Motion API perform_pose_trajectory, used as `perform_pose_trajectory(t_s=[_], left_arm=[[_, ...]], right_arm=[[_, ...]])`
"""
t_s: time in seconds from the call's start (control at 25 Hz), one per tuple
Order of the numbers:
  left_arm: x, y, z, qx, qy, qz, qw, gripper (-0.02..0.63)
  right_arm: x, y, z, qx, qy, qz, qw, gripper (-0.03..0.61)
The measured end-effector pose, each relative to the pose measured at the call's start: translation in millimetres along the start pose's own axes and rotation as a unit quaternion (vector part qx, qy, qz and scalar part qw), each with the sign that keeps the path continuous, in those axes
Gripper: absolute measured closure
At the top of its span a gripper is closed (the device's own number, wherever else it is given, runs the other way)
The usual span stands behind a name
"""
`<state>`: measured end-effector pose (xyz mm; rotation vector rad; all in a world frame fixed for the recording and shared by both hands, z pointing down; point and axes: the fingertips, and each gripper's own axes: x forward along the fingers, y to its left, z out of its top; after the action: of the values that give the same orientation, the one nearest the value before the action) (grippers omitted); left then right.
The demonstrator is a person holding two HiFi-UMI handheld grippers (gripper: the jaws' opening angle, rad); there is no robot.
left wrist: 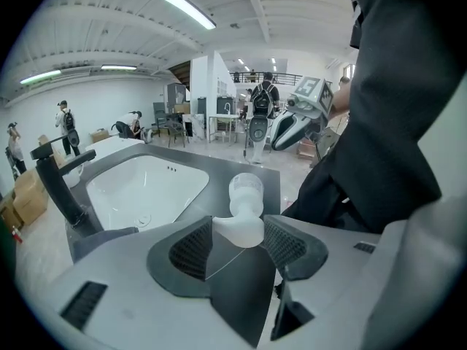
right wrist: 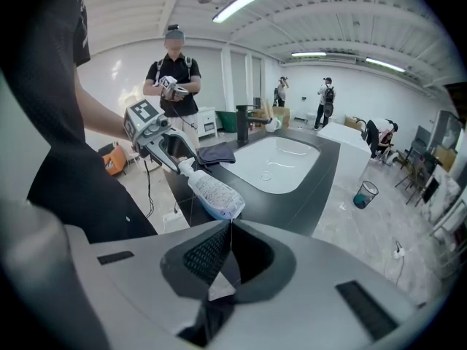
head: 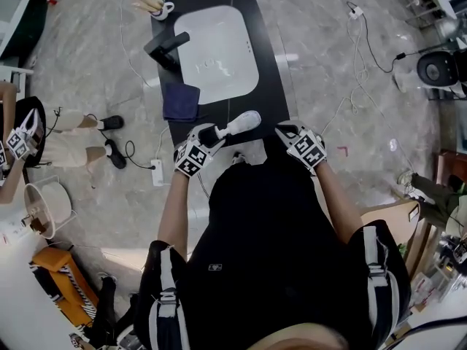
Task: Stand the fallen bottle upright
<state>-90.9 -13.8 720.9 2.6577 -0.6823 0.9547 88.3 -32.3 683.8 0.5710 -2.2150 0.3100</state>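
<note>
Black shirt and bare forearms fill the head view's foreground. Beyond them the left gripper [head: 213, 135] clamps one end of a white plastic bottle [head: 241, 122], which slants away from its jaws over the near edge of the black counter [head: 271, 75]. The right gripper [head: 286, 132] hovers near it, apart from the bottle. Ahead of both lie a folded dark-blue cloth [head: 181, 102], a rounded white sink [head: 219, 49], an angular black faucet [head: 166, 49] and a cup [head: 162, 7].

Left gripper view: ribbed dark pads press the bottle's translucent white end from both sides, while the shirt blocks everything to the right.

Right gripper view: its jaws meet with nothing between them. Only here do the bottle's speckled body and bluish base show, tilted with the cap uppermost. A standing person [right wrist: 174, 71] and a teal bin [right wrist: 365, 193] also appear.
</note>
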Motion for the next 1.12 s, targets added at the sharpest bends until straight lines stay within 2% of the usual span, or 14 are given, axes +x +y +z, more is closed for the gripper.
perform_pose_trajectory(t_s=[0.28, 0.52, 1.12], left_arm=[[-5, -8, 13, 0.011, 0.003, 0.004, 0.9999, 0.388], [-5, -7, 26, 0.014, 0.001, 0.006, 0.9999, 0.388], [-2, -16, 82, 0.023, -0.035, -0.003, 0.9991, 0.388]], right_arm=[[-7, 4, 0, 0.005, -0.010, 0.004, 1.000, 0.517], [-9, -10, -1, 0.002, -0.010, 0.007, 1.000, 0.517], [-15, -31, -5, 0.014, -0.016, 0.008, 1.000, 0.517]])
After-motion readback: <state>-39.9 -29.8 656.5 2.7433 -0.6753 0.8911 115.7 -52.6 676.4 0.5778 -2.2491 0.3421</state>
